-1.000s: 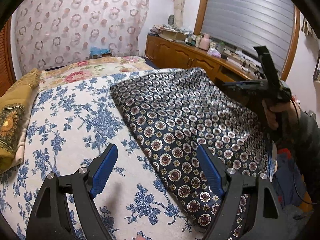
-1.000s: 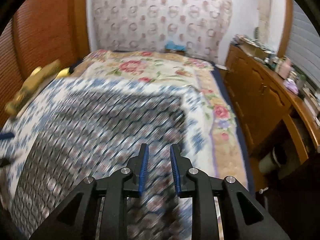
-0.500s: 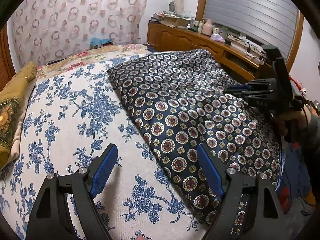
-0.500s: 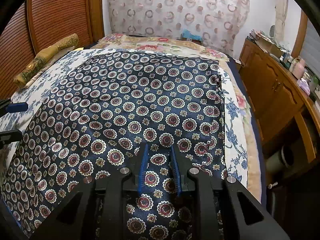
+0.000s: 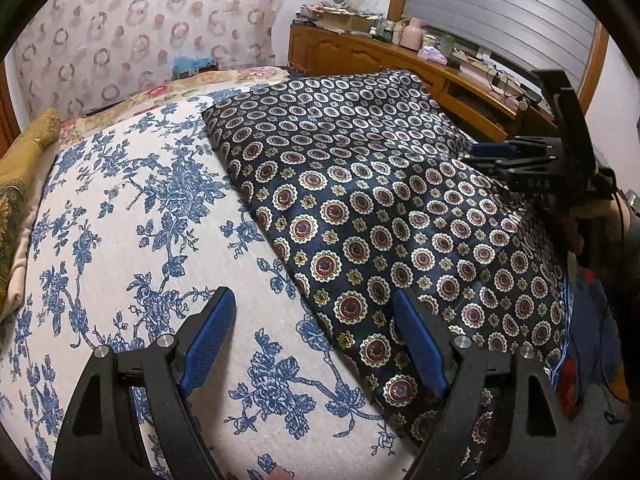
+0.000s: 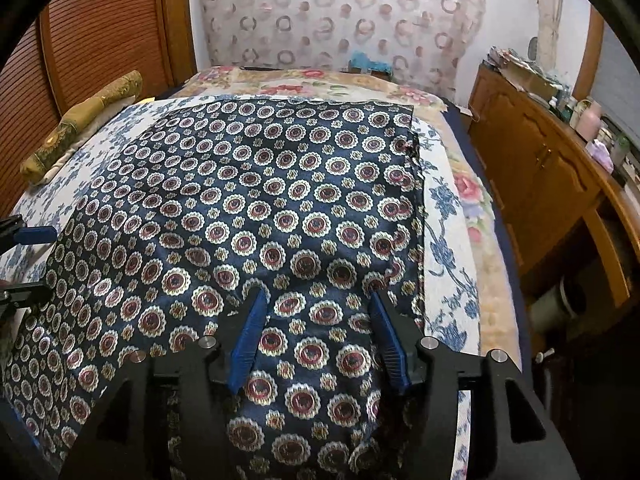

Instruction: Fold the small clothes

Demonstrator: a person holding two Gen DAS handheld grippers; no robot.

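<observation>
Patterned cloth (image 6: 256, 208) is now released: right hand-held gripper (image 6: 318, 334), previously closed, is spread; left hand-held gripper (image 5: 312, 344) remains spread, so regrasping is required.

A blue-flowered bedspread (image 5: 132, 208) lies under the fingers. Ahead stands a ring-patterned curtain (image 6: 340, 12); left of the fingers, a gold pillow (image 6: 84, 120); right, a cluttered wooden sideboard (image 6: 532, 168).
</observation>
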